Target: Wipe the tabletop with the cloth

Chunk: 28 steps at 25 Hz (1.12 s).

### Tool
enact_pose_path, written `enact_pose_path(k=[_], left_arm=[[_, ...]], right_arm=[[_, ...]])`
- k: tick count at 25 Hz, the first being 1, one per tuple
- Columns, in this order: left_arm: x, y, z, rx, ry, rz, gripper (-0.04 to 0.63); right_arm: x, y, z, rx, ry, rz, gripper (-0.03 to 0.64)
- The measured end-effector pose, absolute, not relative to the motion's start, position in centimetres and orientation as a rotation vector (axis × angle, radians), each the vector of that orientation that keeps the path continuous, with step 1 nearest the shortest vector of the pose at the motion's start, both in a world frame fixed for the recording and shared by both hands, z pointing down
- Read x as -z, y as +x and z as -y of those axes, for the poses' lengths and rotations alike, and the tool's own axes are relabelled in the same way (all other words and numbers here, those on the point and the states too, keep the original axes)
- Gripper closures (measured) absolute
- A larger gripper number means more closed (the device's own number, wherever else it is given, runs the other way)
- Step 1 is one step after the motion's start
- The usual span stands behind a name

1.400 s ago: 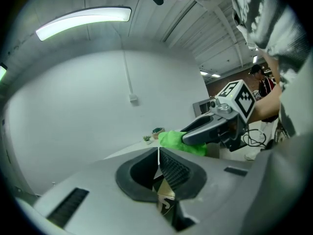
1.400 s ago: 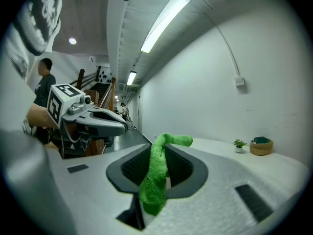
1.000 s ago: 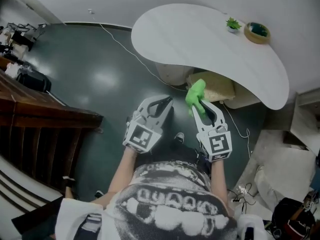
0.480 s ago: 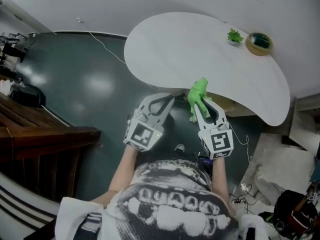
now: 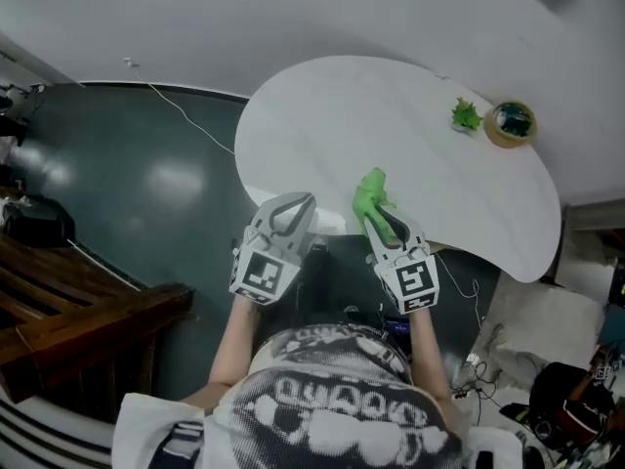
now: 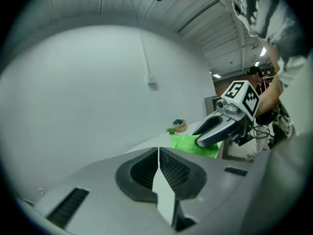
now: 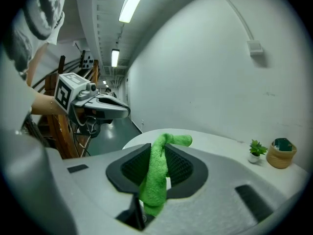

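Observation:
A green cloth [image 5: 370,195] hangs pinched in my right gripper [image 5: 374,209], just over the near edge of the white curved tabletop [image 5: 322,115]. In the right gripper view the cloth [image 7: 159,173] runs up between the jaws, which are shut on it, and folds over at the top. My left gripper [image 5: 291,210] is held beside it at the table's near left edge, jaws shut with nothing between them. The left gripper view shows the right gripper [image 6: 215,127] with the cloth [image 6: 193,145] against the table.
A small potted plant [image 5: 466,115] and a round basket [image 5: 512,123] stand at the table's far right. A cable [image 5: 186,117] trails across the dark floor at the left. Wooden furniture [image 5: 68,301] is at the lower left, bags and clutter at the lower right.
Both grippers have moved forward from over the floor to the table's near edge. The cloth, still held in the right gripper, is now over the tabletop.

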<state>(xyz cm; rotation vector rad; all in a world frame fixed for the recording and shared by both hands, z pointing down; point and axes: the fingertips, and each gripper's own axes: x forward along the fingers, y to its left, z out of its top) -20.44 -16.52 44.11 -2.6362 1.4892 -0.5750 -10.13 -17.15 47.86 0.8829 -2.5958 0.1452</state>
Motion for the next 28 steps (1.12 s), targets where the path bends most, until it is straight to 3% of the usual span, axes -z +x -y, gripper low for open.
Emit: enact_pose_path(k=[9,22,28], left_arm=[[-47.0,-29.5,20.9,0.666,-2.631,-1.563,0.588],[-48.4,-35.6,22.4,0.65,-2.603,-1.66,0.588],[-49.5,-37.4,21.3,0.697,-2.632,-1.69,0.588]], right_arm=[[-50.0,-19.5,26.2,-0.165,0.802,2.597,0.532],[-54.4,-36.9,36.0,-0.109,0.529,2.59,0.532],[-59.4,-40.7,36.8,-0.197,0.432,2.515,0.532]])
